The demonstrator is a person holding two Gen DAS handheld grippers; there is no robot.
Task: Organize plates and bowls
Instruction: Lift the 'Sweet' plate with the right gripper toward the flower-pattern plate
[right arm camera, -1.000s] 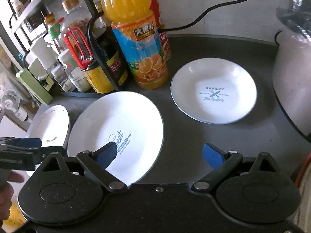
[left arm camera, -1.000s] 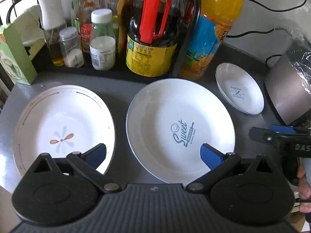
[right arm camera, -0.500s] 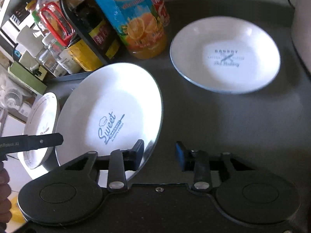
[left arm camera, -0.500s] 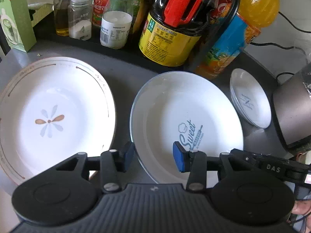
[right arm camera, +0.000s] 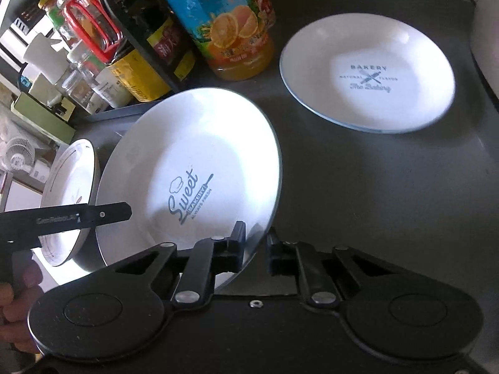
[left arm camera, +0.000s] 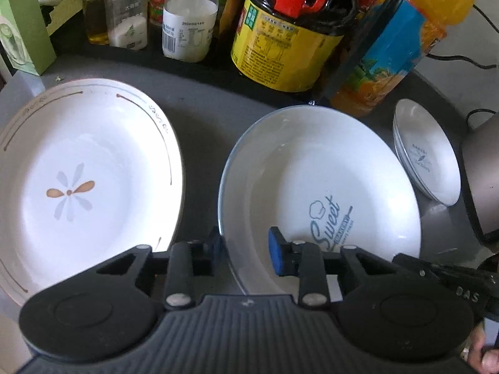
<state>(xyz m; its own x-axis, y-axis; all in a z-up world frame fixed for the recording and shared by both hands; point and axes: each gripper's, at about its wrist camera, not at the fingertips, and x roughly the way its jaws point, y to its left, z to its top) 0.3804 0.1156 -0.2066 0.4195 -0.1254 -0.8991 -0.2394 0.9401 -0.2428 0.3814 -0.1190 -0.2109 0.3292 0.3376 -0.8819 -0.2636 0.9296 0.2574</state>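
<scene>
My left tongs [left arm camera: 244, 247] and right tongs [right arm camera: 255, 251] have just been closing, each straddling an opposite near rim of the big plate [left arm camera: 315, 187] on the desk [right arm camera: 389, 193]. Right nearly shut on the rim; left gap wider, contact unclear.

Your left gripper [left arm camera: 244, 251]: black body, ribbed grey top, round pivot discs, silver rivets, blue pads [left arm camera: 276, 252]. Your right gripper [right arm camera: 255, 251]: matte black, same discs, silver rivets, centre nut, dark pads. Pale lettering on each gripper's black side bar.
</scene>
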